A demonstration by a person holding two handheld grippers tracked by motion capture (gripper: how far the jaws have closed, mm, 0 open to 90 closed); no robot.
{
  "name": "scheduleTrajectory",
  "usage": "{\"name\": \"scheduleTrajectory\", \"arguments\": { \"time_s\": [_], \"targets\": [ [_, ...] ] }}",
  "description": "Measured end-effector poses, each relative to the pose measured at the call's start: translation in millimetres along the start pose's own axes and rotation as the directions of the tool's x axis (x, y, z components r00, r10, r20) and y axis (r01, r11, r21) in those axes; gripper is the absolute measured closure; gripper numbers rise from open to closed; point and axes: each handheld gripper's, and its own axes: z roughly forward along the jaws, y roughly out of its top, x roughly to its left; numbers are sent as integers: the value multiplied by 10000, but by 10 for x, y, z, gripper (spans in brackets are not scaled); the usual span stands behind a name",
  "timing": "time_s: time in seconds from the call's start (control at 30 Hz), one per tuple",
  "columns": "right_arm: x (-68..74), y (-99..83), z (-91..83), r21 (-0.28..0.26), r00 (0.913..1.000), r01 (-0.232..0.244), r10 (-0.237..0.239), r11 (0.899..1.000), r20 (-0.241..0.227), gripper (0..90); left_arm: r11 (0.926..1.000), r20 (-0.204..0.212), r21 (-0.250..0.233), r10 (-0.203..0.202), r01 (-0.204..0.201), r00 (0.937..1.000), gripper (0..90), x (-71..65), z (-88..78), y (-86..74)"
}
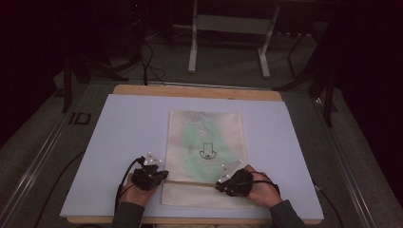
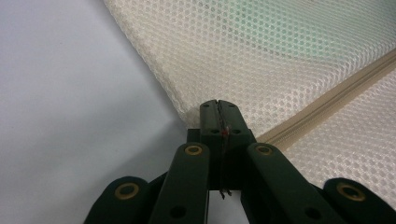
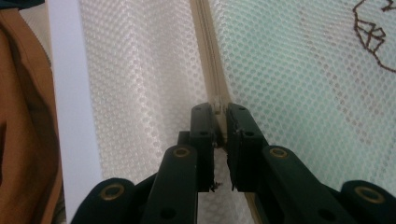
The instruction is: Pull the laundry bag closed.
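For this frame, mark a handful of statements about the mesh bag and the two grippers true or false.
1. The cream mesh zip bag lies flat on the pale board. True.
2. The left gripper holds the bag in mid-air. False: it pinches the bag's edge at the zip line, down on the board.
3. The right gripper has its jaws closed at the beige zipper. True.
4. Both grippers sit at the bag's far end. False: they are at the end near the person.
5. Something green shows through the mesh. True.
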Motion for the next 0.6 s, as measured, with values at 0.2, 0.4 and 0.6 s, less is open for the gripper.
{"name": "scheduleTrajectory", "arguments": {
  "time_s": [0.2,0.4,0.6],
  "targets": [
    [-11,-47,-21,-14,9999,-138,138,9999,28,823,10000,8,2,-16,16,10000,895,1,0,0],
    [-19,-69,-41,-5,9998,-212,212,9998,16,823,10000,19,6,-7,7,10000,895,3,-1,0],
    [-34,-96,-52,-12,9998,-190,190,9998,20,823,10000,23,9,-16,16,10000,895,4,-1,1]
  ]
}}
